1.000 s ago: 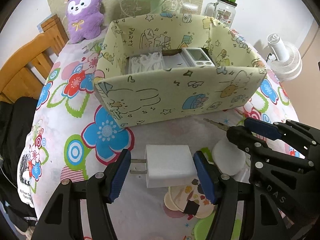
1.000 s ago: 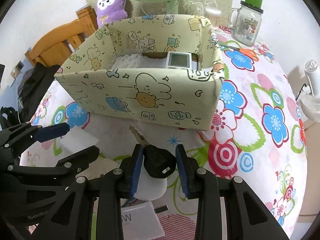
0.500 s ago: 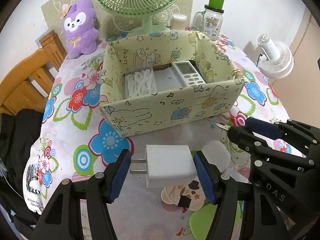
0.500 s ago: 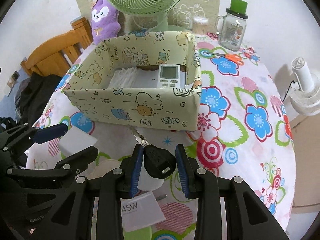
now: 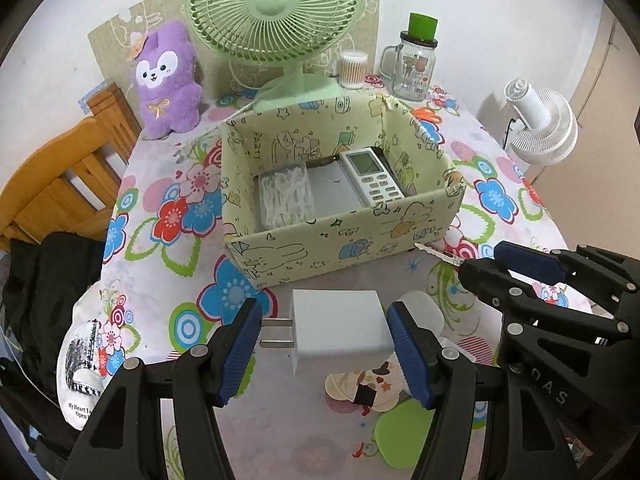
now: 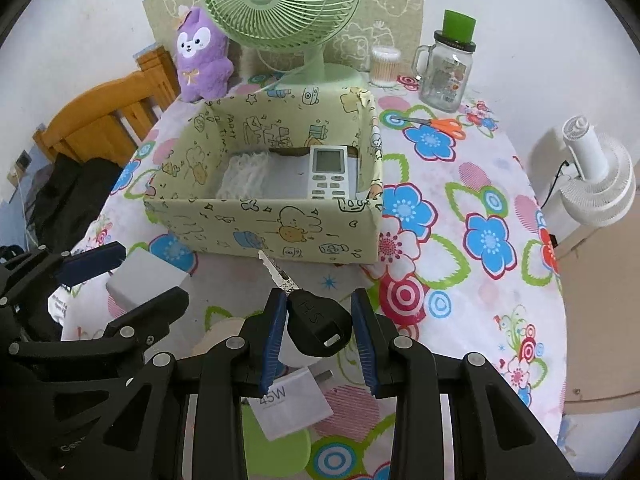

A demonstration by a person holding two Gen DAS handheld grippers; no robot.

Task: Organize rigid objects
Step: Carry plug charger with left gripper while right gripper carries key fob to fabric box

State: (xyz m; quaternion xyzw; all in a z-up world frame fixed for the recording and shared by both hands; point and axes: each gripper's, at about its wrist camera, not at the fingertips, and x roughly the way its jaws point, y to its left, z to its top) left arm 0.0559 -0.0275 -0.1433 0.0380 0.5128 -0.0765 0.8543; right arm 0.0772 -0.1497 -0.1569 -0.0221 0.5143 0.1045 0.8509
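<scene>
Left wrist view: the left gripper (image 5: 324, 340) is clamped on a white charger plug (image 5: 340, 330), one blue pad against its flat end and the other against the tips of its two prongs, so the plug's long axis runs crosswise between the pads, prongs toward the left one. It is held above the flowered tablecloth (image 5: 160, 264), in front of the patterned box (image 5: 340, 236). The box lies straight ahead of the plug, open side up, with a remote control (image 5: 372, 176) along its right wall and a white bundle (image 5: 286, 196) by its left wall; bare floor shows between them. My guess is that gap is where the plug goes, and the plug must clear the near wall first.

Right wrist view: the right gripper (image 6: 320, 328) is closed on the black head of a key (image 6: 316, 324), whose metal blade points forward at the box's near wall (image 6: 280, 232), the long axis along the fingers. The key sits in front of the box's right half, the remote just behind that wall. Both grippers look about equally near the box, the left one in front of its left corner.
</scene>
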